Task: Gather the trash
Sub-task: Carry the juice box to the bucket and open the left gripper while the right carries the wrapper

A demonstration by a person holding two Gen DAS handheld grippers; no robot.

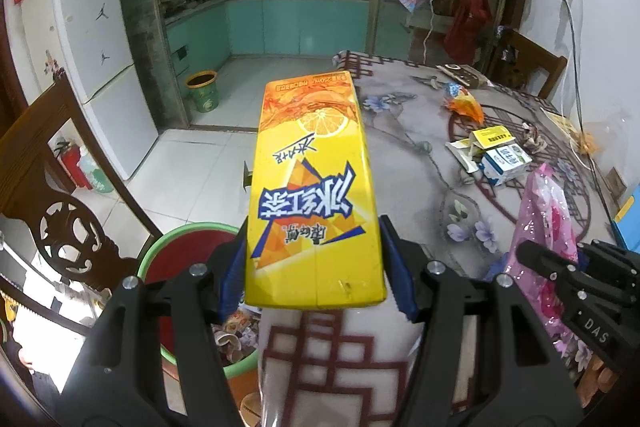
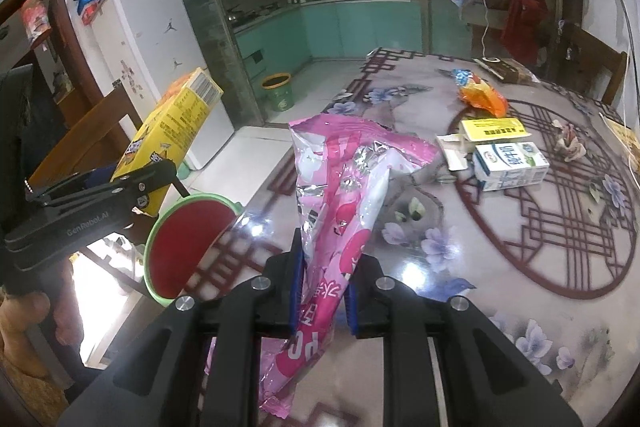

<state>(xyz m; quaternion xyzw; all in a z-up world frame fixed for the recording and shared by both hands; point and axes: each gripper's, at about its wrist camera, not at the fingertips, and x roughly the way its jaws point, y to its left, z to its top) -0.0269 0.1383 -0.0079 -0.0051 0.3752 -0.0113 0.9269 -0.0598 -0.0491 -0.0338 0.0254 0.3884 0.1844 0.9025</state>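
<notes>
My left gripper (image 1: 314, 263) is shut on a yellow iced-tea carton (image 1: 312, 183), its blue pads pressed on both sides; the carton hangs over the table's left edge, above a green bin with a red liner (image 1: 180, 259). In the right wrist view the same carton (image 2: 176, 131) and left gripper (image 2: 120, 187) sit at the left, above the bin (image 2: 188, 247). My right gripper (image 2: 322, 291) is shut on a crumpled pink snack wrapper (image 2: 340, 195) held over the table. The wrapper (image 1: 548, 227) also shows at the right of the left wrist view.
On the flowered tablecloth (image 2: 500, 267) lie a white milk carton (image 2: 510, 165), a flattened yellow box (image 2: 490, 129) and an orange wrapper (image 2: 482, 95). A wooden chair (image 1: 60, 207) stands left of the bin. A second green bin (image 1: 203, 89) stands on the kitchen floor beyond.
</notes>
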